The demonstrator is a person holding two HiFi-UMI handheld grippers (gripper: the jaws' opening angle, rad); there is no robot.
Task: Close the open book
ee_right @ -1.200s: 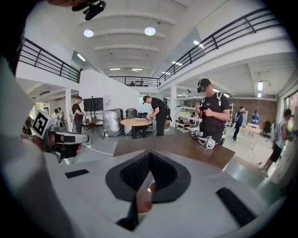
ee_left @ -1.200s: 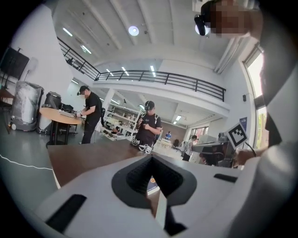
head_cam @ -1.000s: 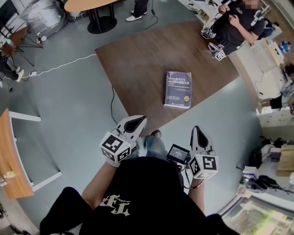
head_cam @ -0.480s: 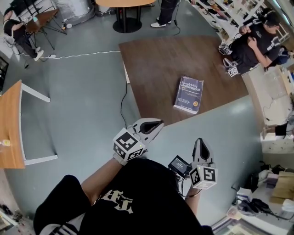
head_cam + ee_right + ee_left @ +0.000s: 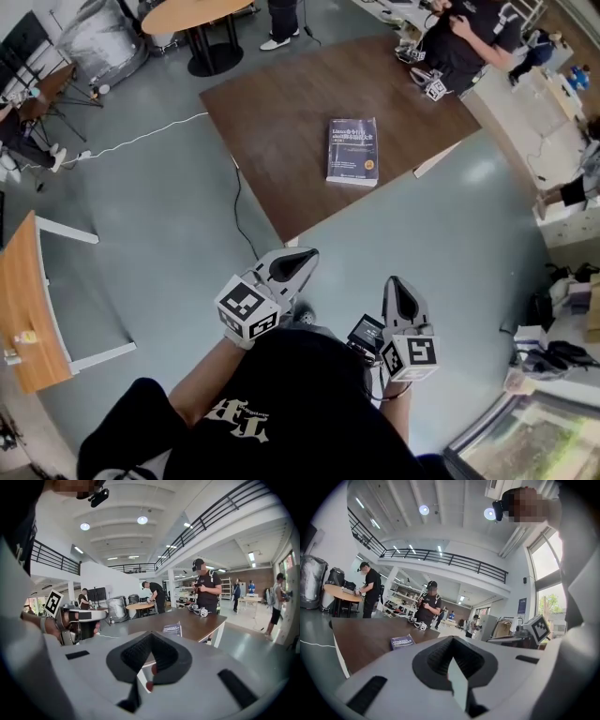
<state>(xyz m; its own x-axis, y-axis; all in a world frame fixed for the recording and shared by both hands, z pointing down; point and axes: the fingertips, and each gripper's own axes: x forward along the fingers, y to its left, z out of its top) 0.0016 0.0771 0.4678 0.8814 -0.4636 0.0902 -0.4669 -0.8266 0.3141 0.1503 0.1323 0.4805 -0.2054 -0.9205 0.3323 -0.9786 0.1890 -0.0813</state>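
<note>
Cover up and pages shut, the book (image 5: 352,152) lies flat on the brown desk (image 5: 272,112), toward its far right part and well clear of the edge nearest me. It looked the same in the two earlier head views, so nothing about the book itself has altered. What has changed is my view of it: over the last second it has slid about the head view and now sits higher and a little smaller. I take that to mean my head, and perhaps my feet, have moved rather than the book.

My left gripper (image 5: 302,260) and right gripper (image 5: 397,284) have stayed tucked near my waist, over the grey floor (image 5: 159,206) and well apart from the desk. Each has its jaws drawn together with nothing between them, and both gripper views see the book only in the distance.

For the task, I judge the closing already done, since no page stands open. A person (image 5: 464,37) stands at the desk's far corner, not touching the book.
</note>
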